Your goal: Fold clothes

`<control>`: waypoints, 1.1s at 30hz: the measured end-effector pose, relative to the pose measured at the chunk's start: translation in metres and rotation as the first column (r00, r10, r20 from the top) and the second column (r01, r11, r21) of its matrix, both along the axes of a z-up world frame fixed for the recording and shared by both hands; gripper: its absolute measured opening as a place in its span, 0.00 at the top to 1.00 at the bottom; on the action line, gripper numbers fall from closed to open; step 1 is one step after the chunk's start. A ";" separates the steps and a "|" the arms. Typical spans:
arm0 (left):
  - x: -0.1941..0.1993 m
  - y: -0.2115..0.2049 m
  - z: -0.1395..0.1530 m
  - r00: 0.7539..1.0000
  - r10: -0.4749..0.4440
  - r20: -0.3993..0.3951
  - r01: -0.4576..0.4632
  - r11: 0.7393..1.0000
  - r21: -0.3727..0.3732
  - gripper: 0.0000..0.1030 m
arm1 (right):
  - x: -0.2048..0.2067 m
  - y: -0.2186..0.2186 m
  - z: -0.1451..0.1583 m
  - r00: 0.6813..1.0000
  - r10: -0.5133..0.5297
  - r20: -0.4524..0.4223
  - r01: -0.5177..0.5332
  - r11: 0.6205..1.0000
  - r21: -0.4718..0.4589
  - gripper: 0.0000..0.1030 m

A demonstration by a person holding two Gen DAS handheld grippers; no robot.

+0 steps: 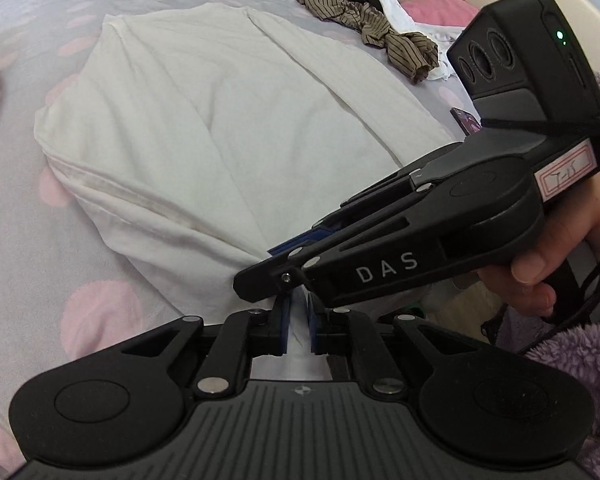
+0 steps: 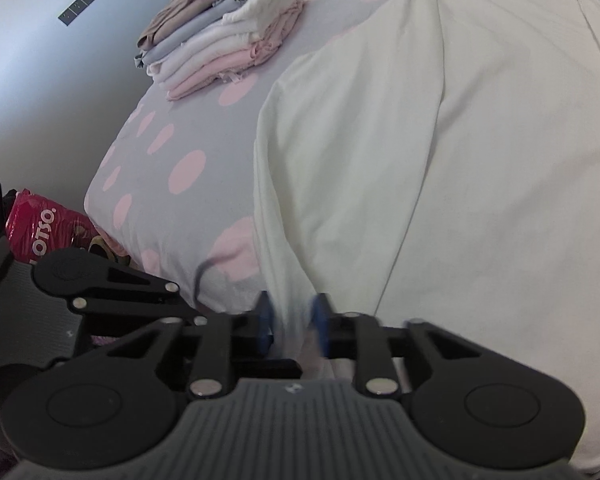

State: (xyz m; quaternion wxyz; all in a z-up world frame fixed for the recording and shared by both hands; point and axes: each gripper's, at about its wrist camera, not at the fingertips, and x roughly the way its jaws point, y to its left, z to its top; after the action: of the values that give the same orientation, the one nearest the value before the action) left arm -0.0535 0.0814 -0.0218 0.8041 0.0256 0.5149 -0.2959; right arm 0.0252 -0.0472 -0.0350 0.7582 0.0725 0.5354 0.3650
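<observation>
Bedsheet (image 1: 112, 272), grey with pink dots, is covering the bed and filling most of both views; cream garment (image 1: 220, 128) is lying spread flat on it, partly folded lengthwise, long creases running down it, near corner reaching the bed's front edge where both grippers are meeting; folded stack (image 2: 224, 44) of pink, white, grey and beige clothes is sitting on the sheet at the far corner, well apart from the garment; striped brown garment (image 1: 364, 28) is lying crumpled at the far side of the bed, on top of white and pink pieces; red bag (image 2: 40, 224) with white lettering is sitting off the bed's edge in the right wrist view.

Left gripper (image 1: 298, 328) is pinching the garment's near corner; blue pads are nearly closed, a thin fold of cream fabric showing between them; right gripper (image 2: 292, 320) is gripping the same corner area just beside it, pads narrowly apart with bunched fabric between them, slightly blurred; in the left wrist view the right gripper is crossing over from the right, tip touching down right above the left one's fingers, a hand (image 1: 560, 248) wrapping its handle.
</observation>
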 end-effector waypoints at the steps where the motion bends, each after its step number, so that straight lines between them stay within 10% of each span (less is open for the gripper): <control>1: 0.001 0.004 0.001 1.000 0.000 -0.010 0.000 1.000 -0.002 0.93 | 0.000 0.000 0.000 1.000 0.003 0.001 -0.003 1.000 -0.001 0.83; 5: 0.017 0.034 0.012 0.997 0.058 -0.042 -0.059 0.998 -0.019 0.74 | 0.003 0.000 -0.001 1.000 0.007 0.005 -0.007 1.000 -0.006 0.85; 14: 0.086 0.095 0.020 0.961 0.267 -0.079 -0.273 0.957 -0.096 0.65 | 0.008 -0.001 -0.004 1.000 0.028 0.003 -0.028 1.000 -0.006 0.86; 22: 0.156 0.141 -0.014 0.833 0.535 -0.139 -0.552 0.818 -0.159 0.64 | 0.004 -0.003 -0.002 0.997 0.074 0.033 -0.073 0.997 -0.016 0.86; 27: 0.191 0.162 -0.039 0.780 0.588 -0.213 -0.624 0.753 -0.208 0.69 | 0.005 -0.004 0.000 0.995 0.089 0.038 -0.089 0.996 -0.012 0.86; 33: 0.208 0.156 -0.036 0.803 0.571 -0.175 -0.597 0.763 -0.248 0.95 | 0.006 -0.015 0.003 0.997 0.075 0.028 -0.076 0.996 0.051 0.89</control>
State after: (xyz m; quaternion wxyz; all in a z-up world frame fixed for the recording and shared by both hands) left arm 0.1548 0.2371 -0.0576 0.8272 -0.2675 0.4831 -0.1042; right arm 0.0315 -0.0626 -0.0318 0.7486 0.0671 0.5182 0.4081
